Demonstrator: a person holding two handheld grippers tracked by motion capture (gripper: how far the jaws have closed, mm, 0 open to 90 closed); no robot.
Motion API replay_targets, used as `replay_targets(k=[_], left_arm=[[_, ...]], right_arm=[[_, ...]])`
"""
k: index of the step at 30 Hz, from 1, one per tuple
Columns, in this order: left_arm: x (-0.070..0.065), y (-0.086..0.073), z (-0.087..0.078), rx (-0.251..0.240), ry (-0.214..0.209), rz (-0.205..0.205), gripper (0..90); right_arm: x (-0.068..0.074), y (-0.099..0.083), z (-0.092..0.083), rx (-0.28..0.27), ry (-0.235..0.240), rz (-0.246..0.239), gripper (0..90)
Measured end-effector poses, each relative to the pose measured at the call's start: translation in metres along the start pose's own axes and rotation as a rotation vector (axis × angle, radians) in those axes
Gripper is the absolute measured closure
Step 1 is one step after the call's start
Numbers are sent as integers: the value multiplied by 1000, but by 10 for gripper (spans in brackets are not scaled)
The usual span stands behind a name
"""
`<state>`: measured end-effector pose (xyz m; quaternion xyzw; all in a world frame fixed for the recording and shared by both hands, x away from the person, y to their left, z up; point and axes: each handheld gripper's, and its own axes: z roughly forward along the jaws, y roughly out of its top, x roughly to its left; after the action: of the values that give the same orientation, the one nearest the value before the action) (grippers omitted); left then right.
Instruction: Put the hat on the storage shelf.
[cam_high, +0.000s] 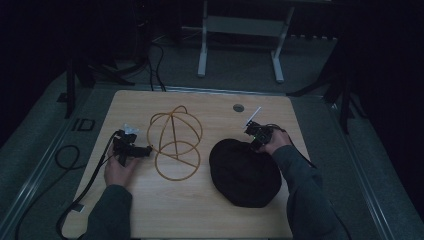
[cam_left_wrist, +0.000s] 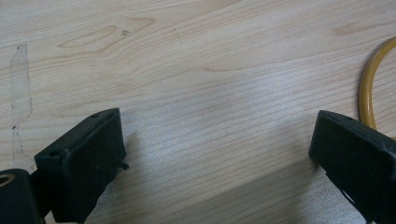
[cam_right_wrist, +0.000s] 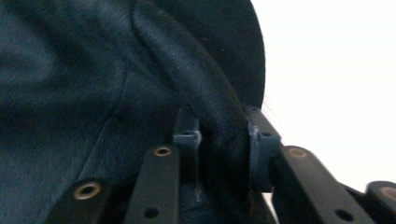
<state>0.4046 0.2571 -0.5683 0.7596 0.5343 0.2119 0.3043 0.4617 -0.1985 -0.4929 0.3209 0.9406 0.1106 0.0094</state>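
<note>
Pinching a ridge of cloth at the rim of the black, round, soft fabric hat (cam_right_wrist: 93, 93), the right gripper (cam_right_wrist: 219, 140) has its two jaws pressed together on that one fold, and that narrow bite is the worry. The hat (cam_high: 245, 172) lies flat on the pale wooden table (cam_high: 210, 215), just to the right of the yellow wire frame of crossed hoops (cam_high: 175, 142), and I take it the hat is meant to go over that frame.

Watch the grip: as I judge it, only the edge seam is caught, so a quick lift could let the cloth slide out, or the hat could hang limp from one point and fold shut, leaving no opening to drop over the hoops.

On the far side of the frame from the hat, the left gripper (cam_high: 131, 147) sits low, its jaws (cam_left_wrist: 210, 154) standing wide apart with bare wood between them and nothing held; one yellow hoop (cam_left_wrist: 369, 88) curves just beyond its jaw. That frame looks light and unsecured. If the hat drags against it, the frame may tip or skid, unless the left gripper closes on a hoop first. A snag of cloth on the wire crossings is another risk.
</note>
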Motion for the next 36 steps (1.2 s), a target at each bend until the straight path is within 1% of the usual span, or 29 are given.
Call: replay_targets(k=[1,2,4,5,6,8,10,12,13,14,16,18,19,23,27,30,31,32,34,36], left_arm=[[0,0,0,1,-1,0,32],[0,0,0,0,0,-1,32],[0,0,0,0,0,-1,34],[0,0,0,0,0,-1,34],[0,0,0,0,0,-1,35],[0,0,0,-1,1,-2,36],[0,0,0,-1,1,-3,37],[0,0,0,-2,1,-3,37],[0,0,0,-1,2,-3,38],[0,0,0,-1,2,-3,38],[0,0,0,-1,1,-3,38],[0,0,0,-1,2,-3,38],[0,0,0,-1,2,-3,38],[0,0,0,-1,2,-3,38],[0,0,0,-2,2,-3,38],[0,0,0,-2,2,-3,38],[0,0,0,-2,2,-3,38],[0,0,0,-2,2,-3,38],[0,0,0,-1,2,-3,38],[0,0,0,-2,2,-3,39]], right_arm=[[-2,-2,-2,-6,27,26,762],[-2,-2,-2,-6,27,26,762],[-5,-4,-3,-13,67,55,780],[-8,-6,-7,-34,95,80,788],[-8,-6,-7,-34,95,80,788],[-12,-8,-14,-48,115,110,790],[-15,-9,-18,-51,133,133,790],[-16,-9,-21,-54,137,139,790],[-18,-10,-27,-54,149,157,789],[-18,-10,-27,-54,149,157,789],[-20,-10,-33,-46,148,175,788],[-21,-9,-35,-47,144,178,788],[-22,-8,-39,-46,143,189,788],[-24,-6,-45,-35,152,214,787],[-28,-5,-54,-60,173,252,787],[-30,-4,-59,-73,181,263,786],[-31,-4,-61,-80,186,267,786],[-33,-3,-68,-93,191,276,785],[-34,-2,-73,-100,196,282,784],[-37,-1,-77,-101,218,300,783]])
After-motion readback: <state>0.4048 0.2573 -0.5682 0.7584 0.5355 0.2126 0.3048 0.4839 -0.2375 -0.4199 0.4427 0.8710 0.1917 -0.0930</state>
